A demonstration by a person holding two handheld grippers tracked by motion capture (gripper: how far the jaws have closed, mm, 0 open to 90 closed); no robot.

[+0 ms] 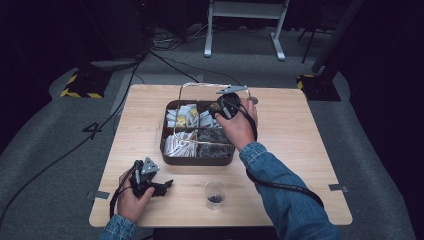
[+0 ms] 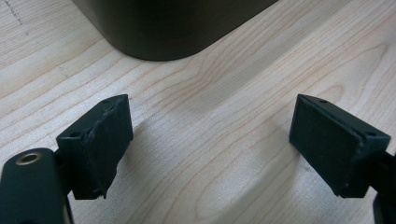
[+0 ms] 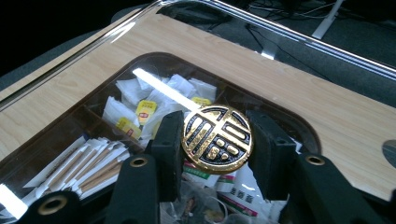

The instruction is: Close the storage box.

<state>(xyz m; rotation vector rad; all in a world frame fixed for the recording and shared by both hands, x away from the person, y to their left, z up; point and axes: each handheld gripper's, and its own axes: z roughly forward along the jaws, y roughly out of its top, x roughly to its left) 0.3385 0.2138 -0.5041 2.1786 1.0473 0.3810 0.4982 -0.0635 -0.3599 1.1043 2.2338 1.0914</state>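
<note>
One dark tray with four compartments sits mid-table under a clear lid. Its compartments hold white sachets and paper sticks. One round gold-and-black knob on that lid is pinched between the right gripper jaws, above the tray's far right compartment. One clear plastic cup with dark bits inside stands near the front edge. The left gripper rests on the wooden table beside the cup, jaws spread wide around nothing, the tray's corner just ahead.
</note>
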